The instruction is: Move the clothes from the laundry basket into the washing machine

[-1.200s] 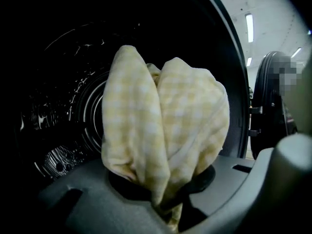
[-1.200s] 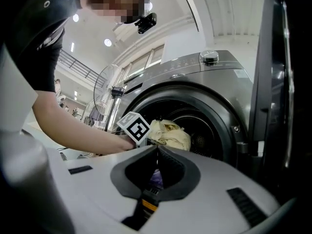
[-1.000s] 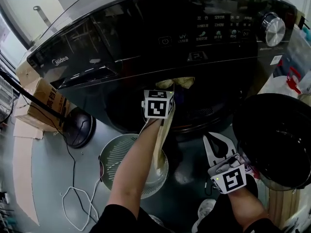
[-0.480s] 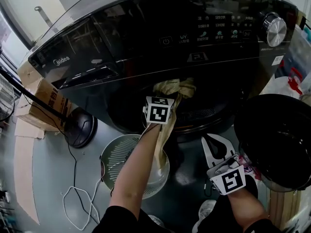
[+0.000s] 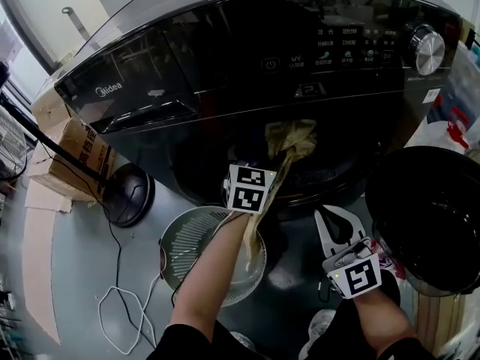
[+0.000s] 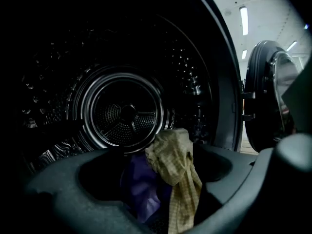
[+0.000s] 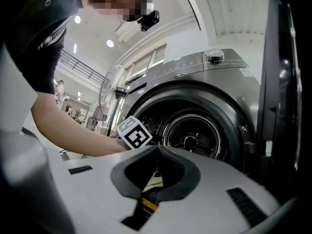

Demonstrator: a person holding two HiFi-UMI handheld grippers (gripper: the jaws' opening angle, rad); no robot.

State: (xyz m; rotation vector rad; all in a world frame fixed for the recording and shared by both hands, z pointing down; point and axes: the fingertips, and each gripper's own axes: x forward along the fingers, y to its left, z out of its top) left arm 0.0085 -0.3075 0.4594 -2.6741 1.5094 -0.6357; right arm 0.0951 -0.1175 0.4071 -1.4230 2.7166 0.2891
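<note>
The left forearm stretches forward. The left gripper tips slightly down at the mouth of the washing machine. Its jaws have just been opening and stand wide. The yellow checked cloth lies loose between them over the door lip, beside a purple garment. In the head view the cloth's tail drops toward the laundry basket, partly hidden by the marker cube. The right gripper sits low near the open door, jaws together, apparently empty. A pale scrap behind its tips is unclear.
</note>
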